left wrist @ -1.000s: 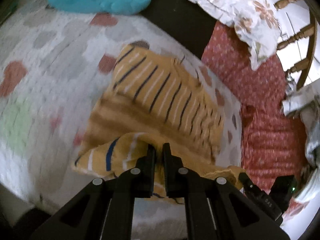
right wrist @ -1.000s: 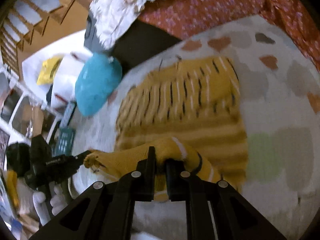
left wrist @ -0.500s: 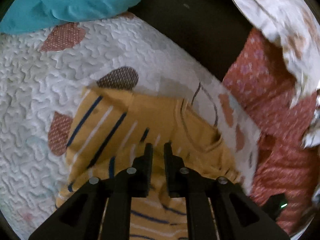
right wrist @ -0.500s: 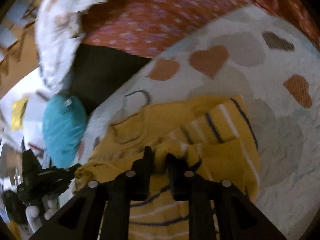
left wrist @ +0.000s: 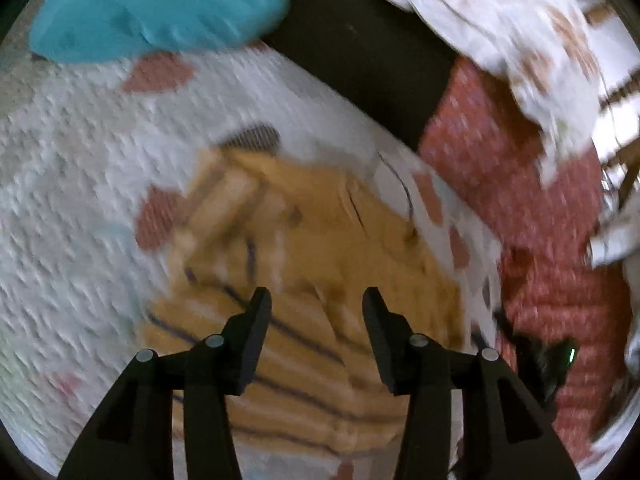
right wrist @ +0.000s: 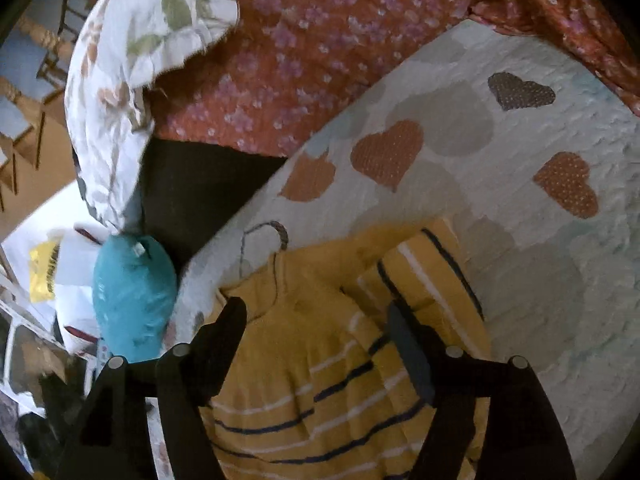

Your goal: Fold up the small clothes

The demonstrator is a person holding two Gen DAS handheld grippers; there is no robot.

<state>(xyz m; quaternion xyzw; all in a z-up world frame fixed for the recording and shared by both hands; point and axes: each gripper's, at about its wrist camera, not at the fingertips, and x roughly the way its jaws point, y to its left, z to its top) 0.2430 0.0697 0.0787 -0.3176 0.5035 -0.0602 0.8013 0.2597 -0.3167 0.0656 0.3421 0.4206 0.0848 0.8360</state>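
A small yellow sweater point(left wrist: 320, 264) with navy and white stripes lies folded on a white quilt point(left wrist: 72, 184) printed with hearts. In the blurred left wrist view, my left gripper point(left wrist: 316, 300) is open and empty just above the sweater's striped part. In the right wrist view the same sweater point(right wrist: 320, 360) lies below my right gripper point(right wrist: 316, 320), which is open and empty, its fingers spread on either side of the folded top layer. The neckline points toward the quilt's point(right wrist: 540, 240) far edge.
A teal cushion point(left wrist: 160, 4) lies at the quilt's far edge and shows at the left of the right wrist view point(right wrist: 132, 300). A red floral sheet point(right wrist: 320, 48) and a white floral pillow point(right wrist: 132, 72) lie beyond, with a dark gap point(left wrist: 368, 60) between them.
Both grippers were shut on the sweater's hem and carried it over toward the neckline. Now both have opened and let go, and the folded layer rests on the sweater.
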